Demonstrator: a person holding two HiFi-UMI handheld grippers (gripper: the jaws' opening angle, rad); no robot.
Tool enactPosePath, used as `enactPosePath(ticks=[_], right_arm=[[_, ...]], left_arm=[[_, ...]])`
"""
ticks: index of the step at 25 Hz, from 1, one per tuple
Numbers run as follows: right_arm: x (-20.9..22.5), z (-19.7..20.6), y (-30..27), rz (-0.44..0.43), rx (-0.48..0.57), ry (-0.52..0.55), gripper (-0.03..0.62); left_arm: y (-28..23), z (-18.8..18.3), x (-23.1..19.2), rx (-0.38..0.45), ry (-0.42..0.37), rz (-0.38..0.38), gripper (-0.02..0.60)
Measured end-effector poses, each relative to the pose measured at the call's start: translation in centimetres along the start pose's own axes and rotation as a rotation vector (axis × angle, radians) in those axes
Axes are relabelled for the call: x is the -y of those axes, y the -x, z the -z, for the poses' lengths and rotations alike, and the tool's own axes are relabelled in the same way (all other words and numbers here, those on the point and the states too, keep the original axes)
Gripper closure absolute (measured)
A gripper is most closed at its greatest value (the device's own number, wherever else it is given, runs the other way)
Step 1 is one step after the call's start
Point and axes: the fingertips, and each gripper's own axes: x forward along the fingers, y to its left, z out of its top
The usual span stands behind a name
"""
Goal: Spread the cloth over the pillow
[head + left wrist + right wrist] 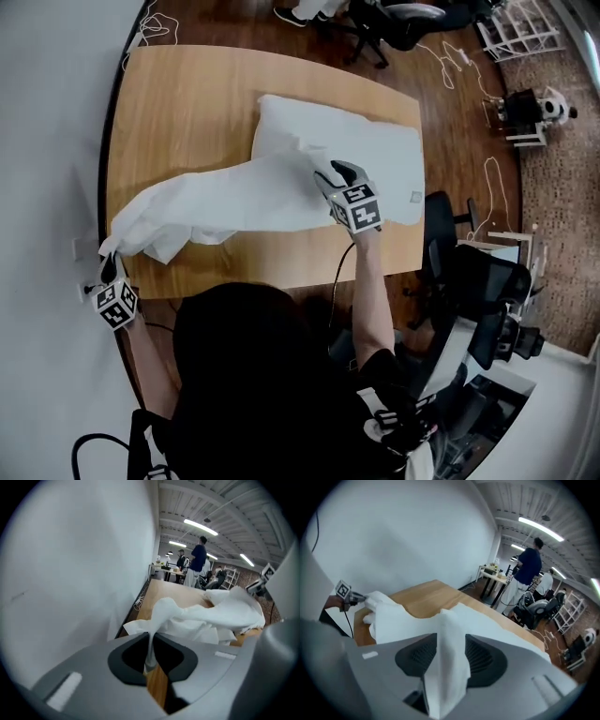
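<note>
so the white cloth (225,202) is strung out across the wooden bench (187,103) between both hands right now. The left gripper (110,262) is down at the near left corner of the bench, by the wall, jaws pressed nearly together on a thin edge of the cloth. The right gripper (333,174) has a thick fold bunched between its pads, right over the near edge of the white pillow (375,150). The pillow lies on the far right part of the bench, mostly uncovered
</note>
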Motion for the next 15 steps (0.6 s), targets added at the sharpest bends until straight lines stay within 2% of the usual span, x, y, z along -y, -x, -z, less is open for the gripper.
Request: enactPosePath(ticks=[1, 3, 6, 8, 10, 12, 15], right_arm=[[0.1, 0.5, -0.8, 0.008, -0.029, 0.028, 0.406], [1.3, 1.0, -0.5, 0.056, -0.029, 0.041, 0.583], [1.7, -1.4, 3.5, 0.117, 0.077, 0.025, 0.586], [1.3, -4.2, 8.0, 0.151, 0.188, 0.032, 0.586], [0.6, -7.7, 13.7, 0.201, 0.333, 0.044, 0.586], [-0.2, -10.6, 18.3, 0.249, 0.453, 0.06, 0.586], [-1.0, -12.4, 23.4, 0.307, 0.545, 0.042, 0.586]], left_arm=[[0.2, -0.5, 0.3, 0.032, 0.036, 0.013, 0.552], [0.6, -1.9, 0.7, 0.101, 0.105, 0.046, 0.552], [2.5, -5.9, -0.7, 0.228, 0.17, 0.074, 0.552], [4.4, -9.3, -1.5, 0.326, 0.177, 0.078, 0.554], [6.7, -13.5, -1.9, 0.424, 0.11, 0.066, 0.554], [9.2, -18.3, -2.1, 0.522, -0.027, 0.031, 0.555], [12.9, -25.5, -1.6, 0.679, -0.182, 0.026, 0.557]])
